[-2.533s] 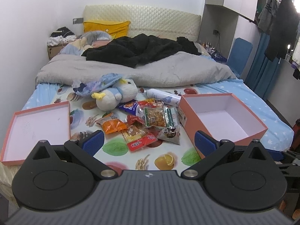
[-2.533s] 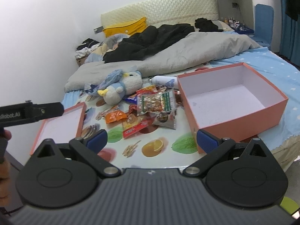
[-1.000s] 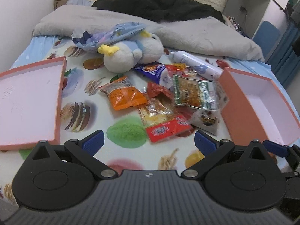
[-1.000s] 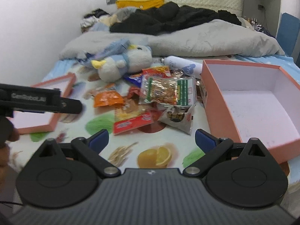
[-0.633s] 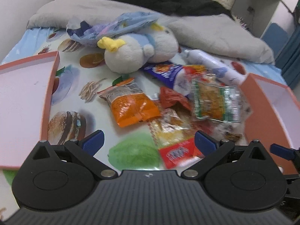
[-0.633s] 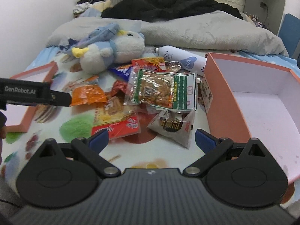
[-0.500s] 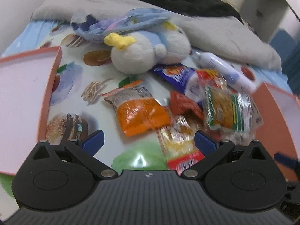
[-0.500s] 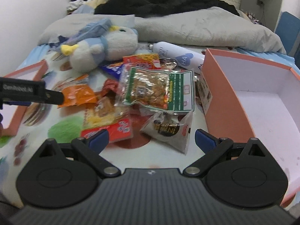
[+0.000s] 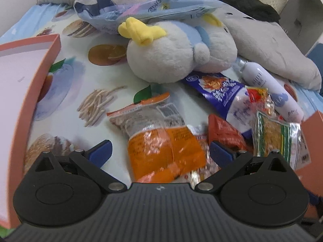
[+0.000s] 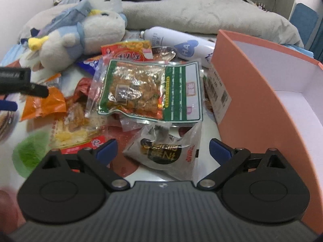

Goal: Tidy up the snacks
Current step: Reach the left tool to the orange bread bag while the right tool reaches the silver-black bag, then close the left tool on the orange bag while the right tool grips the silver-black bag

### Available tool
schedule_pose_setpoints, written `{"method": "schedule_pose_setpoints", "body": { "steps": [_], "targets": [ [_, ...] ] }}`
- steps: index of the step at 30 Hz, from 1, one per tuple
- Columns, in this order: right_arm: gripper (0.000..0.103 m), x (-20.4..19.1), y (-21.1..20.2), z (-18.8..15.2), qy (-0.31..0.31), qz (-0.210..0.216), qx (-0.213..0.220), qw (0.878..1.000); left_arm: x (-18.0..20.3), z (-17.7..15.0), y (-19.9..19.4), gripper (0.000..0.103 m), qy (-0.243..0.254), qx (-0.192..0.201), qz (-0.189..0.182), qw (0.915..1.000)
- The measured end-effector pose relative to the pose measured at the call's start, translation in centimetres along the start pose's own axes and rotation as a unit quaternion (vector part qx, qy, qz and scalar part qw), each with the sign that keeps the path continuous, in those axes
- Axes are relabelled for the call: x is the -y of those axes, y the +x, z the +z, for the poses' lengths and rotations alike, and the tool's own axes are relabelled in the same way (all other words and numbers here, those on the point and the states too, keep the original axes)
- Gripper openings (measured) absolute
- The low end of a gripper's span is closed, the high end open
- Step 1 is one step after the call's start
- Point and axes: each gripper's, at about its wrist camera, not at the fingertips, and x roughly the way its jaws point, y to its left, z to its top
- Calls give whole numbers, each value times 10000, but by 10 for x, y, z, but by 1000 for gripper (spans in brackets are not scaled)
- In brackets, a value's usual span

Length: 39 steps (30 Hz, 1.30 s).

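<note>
The left gripper (image 9: 159, 153) hangs with its jaws spread wide on either side of the orange snack packet (image 9: 161, 139), which lies on the printed bed sheet (image 9: 84, 76) at the near edge of the snack pile. The right gripper (image 10: 162, 149) is likewise spread, empty, low over the grey triangular packet (image 10: 167, 151) beside the orange box (image 10: 248, 92).

The packets overlap, so either gripper closing now may well pinch a neighbour's edge too, or slide off slick foil. The plush toy (image 9: 177, 56) and white spray bottle (image 9: 268, 88) touch the pile and could be dragged along.

The box shows only a bare white interior where visible; its near corner is hidden. The box lid (image 9: 48, 60) at the left, lying open side up, also looks empty.
</note>
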Motion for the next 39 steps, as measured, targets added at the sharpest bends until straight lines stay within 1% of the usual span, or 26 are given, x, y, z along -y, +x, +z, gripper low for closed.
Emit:
{"method": "schedule_pose_setpoints", "body": {
  "steps": [5,8,12,15,18,19,20,21,24,29,33,39],
  "targets": [
    [98,-1,13,-2,-57,12,-68,10000,4,8,17,103,68,32,110,9999],
    [97,-1,18,-2,-38,5,-126,9999,8,10,28,102,198,-76,341,9992],
    [96,-3,23,-4,-31,20,-102,9999,7,11,35,102,196,-131,398,9989],
    [95,-4,24,-3,-42,-8,-84,10000,6,11,36,100,153,-63,440,9989],
    [94,-6,25,-4,-88,-41,-71,9999,6,11,35,94,153,-33,513,9986],
    [91,-6,24,-4,-104,-34,-66,9999,7,11,35,91,190,-23,534,9984],
    [92,-7,24,-4,-95,-32,-73,9999,7,10,34,88,249,-17,556,9981],
    [91,-8,23,-5,-89,-51,-70,9999,7,10,33,87,289,-22,570,9980],
    [86,-8,19,-5,-100,-58,-64,9999,4,8,28,86,304,-66,449,9985],
    [81,-8,10,-7,-66,-33,-95,9999,0,-2,16,82,295,-145,237,9992],
    [78,-8,-1,-13,-51,4,-106,9999,-3,-14,2,80,221,-226,98,9995],
    [74,-11,-23,-25,-24,76,-156,9998,-1,-38,-27,79,279,-284,-27,9992]
  ]
}}
